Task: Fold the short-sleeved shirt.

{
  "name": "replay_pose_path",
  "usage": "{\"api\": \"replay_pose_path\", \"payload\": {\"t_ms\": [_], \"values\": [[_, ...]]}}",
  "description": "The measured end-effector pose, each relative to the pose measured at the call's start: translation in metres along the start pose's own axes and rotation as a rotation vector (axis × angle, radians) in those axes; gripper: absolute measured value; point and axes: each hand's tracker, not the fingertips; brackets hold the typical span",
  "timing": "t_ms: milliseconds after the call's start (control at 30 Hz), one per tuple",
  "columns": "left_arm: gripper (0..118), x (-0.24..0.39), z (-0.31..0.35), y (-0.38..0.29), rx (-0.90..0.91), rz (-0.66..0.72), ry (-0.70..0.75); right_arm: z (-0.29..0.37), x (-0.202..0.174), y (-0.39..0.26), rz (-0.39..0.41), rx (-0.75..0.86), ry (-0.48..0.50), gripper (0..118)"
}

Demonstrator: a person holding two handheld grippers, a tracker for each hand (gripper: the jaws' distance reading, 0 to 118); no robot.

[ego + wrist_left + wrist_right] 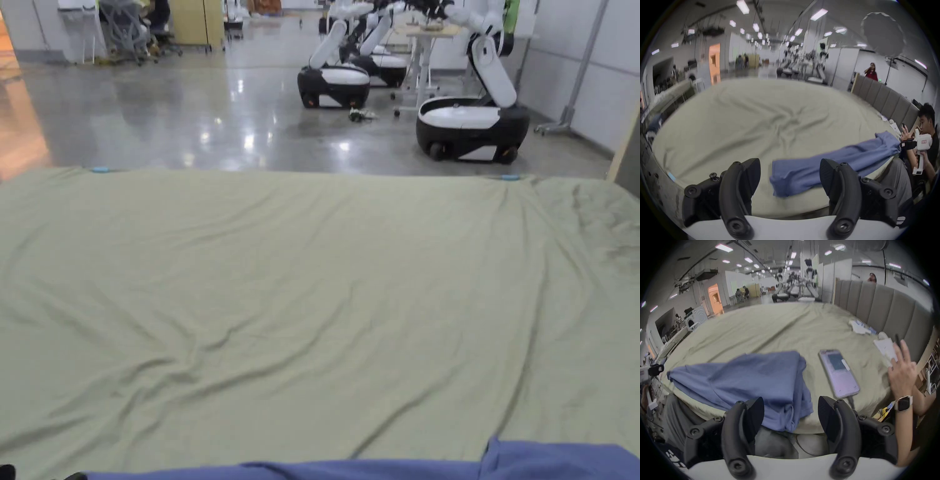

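The blue short-sleeved shirt (375,469) lies bunched in a long strip along the near edge of a bed covered by an olive-green sheet (312,281). In the left gripper view my left gripper (790,164) is open just short of one end of the shirt (834,164), with nothing pressed between its jaws. The right gripper (903,145) shows at the shirt's other end, held in a hand. In the right gripper view my right gripper (791,400) is open above the bed's edge. The shirt (745,378) hangs over that edge beside its left jaw. The left gripper (657,369) sits at the far left.
A phone (838,373) on a cable lies on the sheet right of the shirt. A hand wearing a watch (899,374) hovers near white items (857,327) by the padded headboard (875,305). Wheeled robots (472,122) stand on the floor beyond the bed.
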Motion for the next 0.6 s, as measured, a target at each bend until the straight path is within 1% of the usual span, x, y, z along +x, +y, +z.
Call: {"api": "replay_pose_path", "payload": {"t_ms": [33,67,167,267,333,367,400,433,467,500,533,567,600], "values": [[76,0.008,0.012,0.006,0.044,-0.015,0.004,0.010,-0.003,0.004,-0.025,0.043,0.009,78],[76,0.020,0.026,0.012,0.107,-0.033,-0.002,0.029,-0.020,0.010,-0.058,0.112,0.037,79],[76,0.054,0.060,0.027,0.241,-0.077,0.032,0.054,-0.042,0.016,-0.127,0.292,0.103,83],[76,0.081,0.079,0.037,0.313,-0.089,0.024,0.066,-0.073,0.019,-0.125,0.396,0.113,83],[75,0.092,0.084,0.038,0.341,-0.053,0.012,0.066,-0.089,0.020,-0.117,0.406,0.111,83],[73,0.088,0.083,0.034,0.355,-0.023,0.010,0.065,-0.096,0.021,-0.110,0.411,0.110,83],[68,0.091,0.084,0.034,0.360,-0.015,0.013,0.063,-0.101,0.021,-0.101,0.420,0.124,82],[68,0.094,0.085,0.032,0.370,-0.008,0.025,0.062,-0.104,0.021,-0.081,0.422,0.150,82],[64,0.099,0.086,0.031,0.394,-0.013,0.059,0.059,-0.102,0.018,-0.068,0.412,0.162,82],[53,0.100,0.087,0.028,0.409,-0.033,0.099,0.058,-0.103,0.018,-0.063,0.409,0.170,79],[17,0.103,0.088,0.026,0.427,-0.054,0.147,0.060,-0.105,0.017,-0.052,0.421,0.175,64],[8,0.106,0.089,0.025,0.438,-0.067,0.159,0.061,-0.107,0.019,-0.040,0.420,0.180,42],[7,0.104,0.090,0.025,0.424,-0.068,0.123,0.062,-0.110,0.021,-0.031,0.411,0.179,14]]}}
